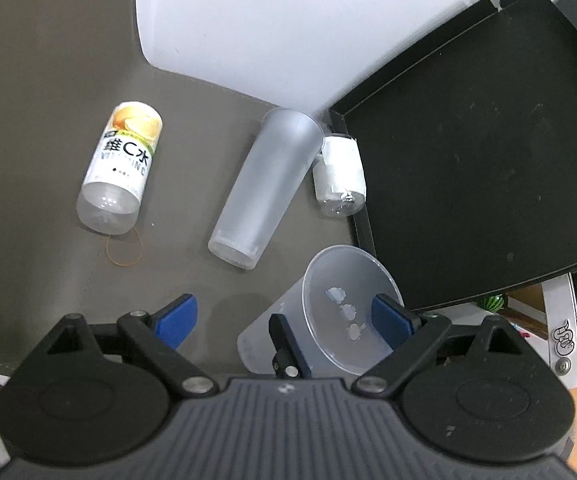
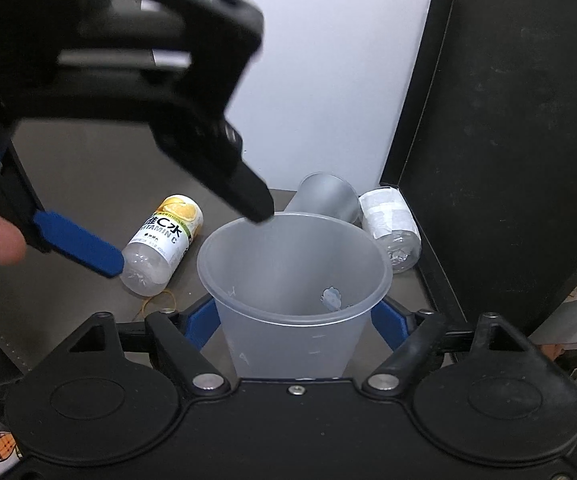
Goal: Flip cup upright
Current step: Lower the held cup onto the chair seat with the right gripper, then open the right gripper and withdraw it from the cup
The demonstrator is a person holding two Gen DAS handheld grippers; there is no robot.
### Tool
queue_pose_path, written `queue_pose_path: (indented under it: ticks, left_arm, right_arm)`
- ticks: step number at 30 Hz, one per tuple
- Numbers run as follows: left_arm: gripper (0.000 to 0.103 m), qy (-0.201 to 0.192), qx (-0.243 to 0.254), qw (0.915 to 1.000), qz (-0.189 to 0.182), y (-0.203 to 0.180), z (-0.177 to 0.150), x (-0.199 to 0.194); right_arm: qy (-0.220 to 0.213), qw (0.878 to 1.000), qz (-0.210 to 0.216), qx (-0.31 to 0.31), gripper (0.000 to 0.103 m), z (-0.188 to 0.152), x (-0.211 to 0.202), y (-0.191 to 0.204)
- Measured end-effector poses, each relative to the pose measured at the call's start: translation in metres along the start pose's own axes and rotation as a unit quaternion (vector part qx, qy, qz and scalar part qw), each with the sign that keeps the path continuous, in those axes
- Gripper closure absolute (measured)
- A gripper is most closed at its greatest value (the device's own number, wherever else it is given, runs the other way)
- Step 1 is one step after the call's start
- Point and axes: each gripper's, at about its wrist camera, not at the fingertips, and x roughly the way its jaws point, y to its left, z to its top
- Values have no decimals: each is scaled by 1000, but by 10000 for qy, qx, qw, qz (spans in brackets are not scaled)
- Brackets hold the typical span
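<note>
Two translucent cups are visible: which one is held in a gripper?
The wide cup, mouth up between the right gripper fingers. The tall slim cup lies on its side on the table, untouched.

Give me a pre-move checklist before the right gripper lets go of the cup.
1. Cup mouth facing up: ok.
2. Right gripper closed on the cup's sides: ok.
3. Cup base resting on the mat: cannot tell, base hidden.
4. Left gripper open: ok. One finger sits inside the cup's rim: not ok.
5. Tall tumbler, vitamin bottle and taped bottle lying apart from the cup: ok.
6. Black tray close on the right: cannot tell clearance.
</note>
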Motion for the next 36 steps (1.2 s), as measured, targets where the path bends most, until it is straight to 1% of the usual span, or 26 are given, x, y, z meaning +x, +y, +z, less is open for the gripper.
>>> queue_pose_path:
  ticks: [9, 14, 19, 27, 30, 36]
  left_arm:
    - [10, 93, -41, 9999, 32, 1, 0, 6]
    - [10, 99, -69, 9999, 44, 2, -1, 4]
    - [10, 75, -79, 9999, 76, 4, -2, -2]
    - [10, -67, 60, 9996, 254, 0, -5, -19]
    - [10, -148, 119, 9994, 295, -3, -6, -28]
    - [10, -363, 227, 9983, 396, -7, -10, -47]
  right_arm:
    - [10, 9999, 94, -70, 21, 0, -3, -1]
    - [74, 9999, 128, 10, 20, -1, -7, -5]
    - [142, 9995, 276, 31, 13, 2, -11, -6]
    - [256, 9981, 477, 285, 10, 6, -24, -19]
    - [262, 9975, 538, 371, 5, 8, -30, -22]
    - [321, 9961, 652, 492, 5, 10, -41, -31]
